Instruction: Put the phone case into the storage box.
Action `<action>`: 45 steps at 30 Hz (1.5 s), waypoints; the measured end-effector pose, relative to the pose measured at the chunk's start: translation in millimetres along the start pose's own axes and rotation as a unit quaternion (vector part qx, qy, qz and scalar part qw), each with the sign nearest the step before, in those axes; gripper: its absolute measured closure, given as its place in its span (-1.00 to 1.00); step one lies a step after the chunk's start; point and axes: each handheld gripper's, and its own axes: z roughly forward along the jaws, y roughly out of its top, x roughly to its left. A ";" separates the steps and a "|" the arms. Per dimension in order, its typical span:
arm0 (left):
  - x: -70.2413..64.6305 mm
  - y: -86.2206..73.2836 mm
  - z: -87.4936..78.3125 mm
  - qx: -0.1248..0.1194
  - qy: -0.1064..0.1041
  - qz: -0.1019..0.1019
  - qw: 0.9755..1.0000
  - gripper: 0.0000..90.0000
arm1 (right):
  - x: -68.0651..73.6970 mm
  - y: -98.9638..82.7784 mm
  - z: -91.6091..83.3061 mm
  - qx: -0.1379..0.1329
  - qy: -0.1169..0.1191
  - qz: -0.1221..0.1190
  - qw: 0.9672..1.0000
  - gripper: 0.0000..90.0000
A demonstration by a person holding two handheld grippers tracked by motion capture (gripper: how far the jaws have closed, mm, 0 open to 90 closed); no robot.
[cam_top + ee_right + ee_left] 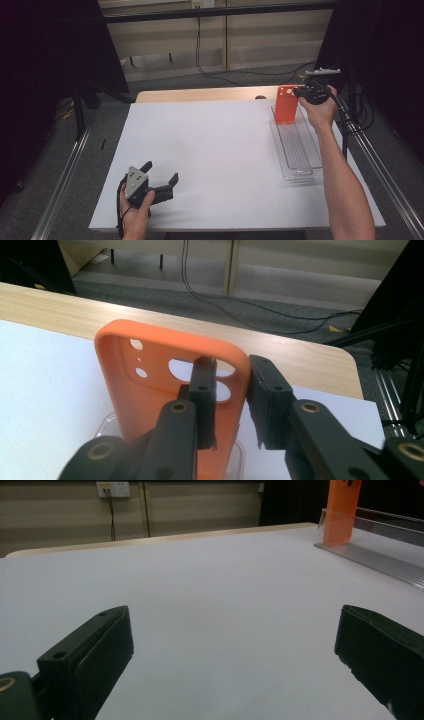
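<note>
Right gripper (232, 405): set astride the right edge of the orange phone case (150, 390), one jaw inside the shell, one outside; a sliver of gap shows on the outer side, so likely a loosening hold rather than a firm pinch; no earlier picture to compare.
Orange phone case: upright at the far end of the clear tray (300, 150), camera cut-outs near the top; probably stood on end to lean inside the tray wall.
Reason for grip: edge-on hold keeps the thin shell vertical and steerable; releasing too early could tip it.
Left gripper (161, 181): jaws wide apart, nothing between them; parked on the white sheet (210, 150) near the front left, well apart from the tray; seemingly idle.
Left hand (137, 212): wrapped round the gripper body.
Right hand (319, 107): raised over the tray's far end.
Hidden: case's lower end blocked by the right gripper's own jaws; contact with the tray floor impossible to tell; pad contact on the outer jaw hard to judge; tray's ribbed floor faint through glare.
</note>
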 end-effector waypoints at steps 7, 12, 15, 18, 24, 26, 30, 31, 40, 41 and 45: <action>0.3 -0.1 -0.6 0.000 0.002 0.000 1.000 -0.95 | -0.3 -2.1 -0.7 0.003 0.002 0.000 1.000 0.51; 0.3 -0.2 0.0 0.001 0.001 0.000 1.000 -0.95 | -2.0 -2.3 -2.4 0.001 0.004 0.004 1.000 0.45; 0.0 -0.2 0.2 0.000 0.001 0.000 1.000 -0.95 | -2.5 -2.7 -3.7 -0.001 0.005 0.007 1.000 0.38; 0.1 -0.3 0.0 0.001 0.002 -0.001 1.000 -0.95 | -1.8 -5.0 -5.4 -0.003 0.007 0.007 1.000 0.29; -0.2 -0.4 0.4 0.001 0.003 0.000 1.000 -0.95 | -1.3 -8.3 -9.1 -0.007 0.007 0.003 1.000 0.16; -0.1 -0.5 0.6 0.000 0.003 -0.001 1.000 -0.95 | -2.7 -8.3 -10.8 -0.011 0.009 0.006 1.000 0.06; 0.1 -0.7 1.1 0.002 0.004 -0.003 1.000 -0.95 | -4.2 -9.5 -13.7 -0.018 0.016 0.009 1.000 -0.15; 0.1 -0.7 1.2 0.002 0.004 -0.003 1.000 -0.95 | -4.0 -9.9 -14.3 -0.019 0.016 0.009 1.000 -0.22; 0.7 0.2 5.4 0.003 0.003 -0.005 1.000 -0.95 | -3.8 -11.2 -16.4 -0.023 0.031 0.025 0.999 -0.71; 0.6 0.2 5.9 0.004 0.002 -0.007 1.000 -0.95 | -3.4 -11.3 -16.7 -0.025 0.035 0.026 0.999 -0.76; 0.5 0.9 7.4 0.004 0.004 -0.008 1.000 -0.95 | -1.2 -13.3 -19.2 -0.034 0.038 0.019 0.999 -0.88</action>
